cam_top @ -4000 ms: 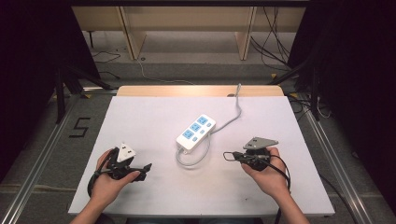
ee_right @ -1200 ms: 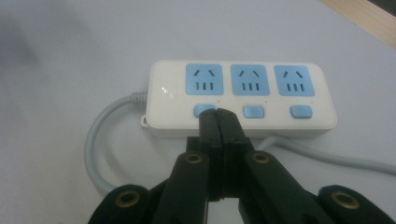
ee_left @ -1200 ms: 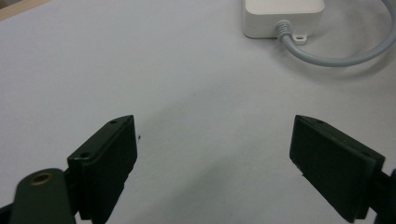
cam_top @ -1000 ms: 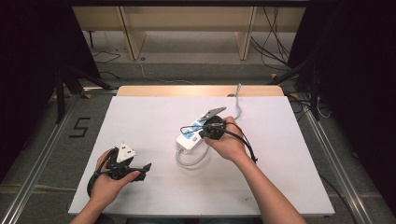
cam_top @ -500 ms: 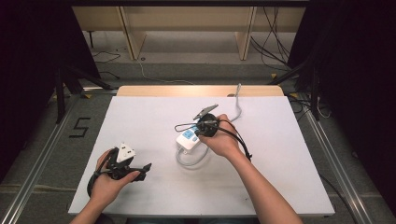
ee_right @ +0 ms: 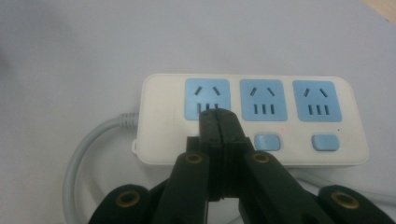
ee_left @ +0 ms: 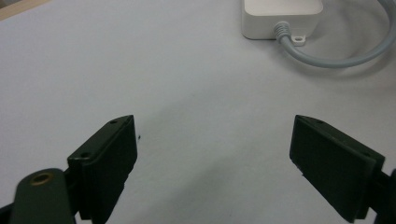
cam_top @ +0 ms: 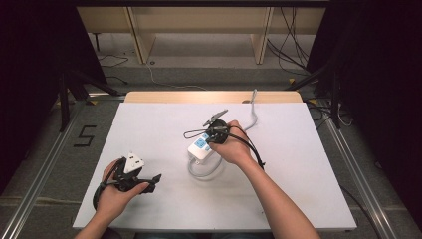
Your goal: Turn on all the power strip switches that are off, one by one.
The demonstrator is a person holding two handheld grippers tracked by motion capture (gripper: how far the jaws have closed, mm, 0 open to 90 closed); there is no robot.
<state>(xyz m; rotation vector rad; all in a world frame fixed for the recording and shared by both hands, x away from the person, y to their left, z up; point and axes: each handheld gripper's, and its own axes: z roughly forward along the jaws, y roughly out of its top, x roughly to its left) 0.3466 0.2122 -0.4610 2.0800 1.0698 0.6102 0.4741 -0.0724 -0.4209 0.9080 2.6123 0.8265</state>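
R gripper [ee_right: 218, 122]: jaws pressed flat together, nothing between them. Tips sit over the strip [ee_right: 252, 121], at the lower edge of the first blue socket [ee_right: 207, 99] next to the cable end, right where that socket's switch would be; tips hide that spot, can't tell if they actually touch the strip. The other two sockets each have a blue switch [ee_right: 267, 142] showing just below them. In the high view the R gripper [cam_top: 216, 130] is above the strip's [cam_top: 200, 148] far part, hand wrapped round it

L gripper [ee_left: 215, 154]: jaws wide apart, holding nothing, only bare table [ee_left: 154, 70] between them. It points toward the strip's cable end [ee_left: 281, 18], well short of it. In the high view the L gripper [cam_top: 144, 180] is near-left of the strip, resting low at the table, hand round it

Strip: white, 3 sockets, lies flat about mid-table, slanted. Grey cable [cam_top: 201, 172] leaves its near end, loops just beside it on the near side, then runs past the strip toward the table's far edge
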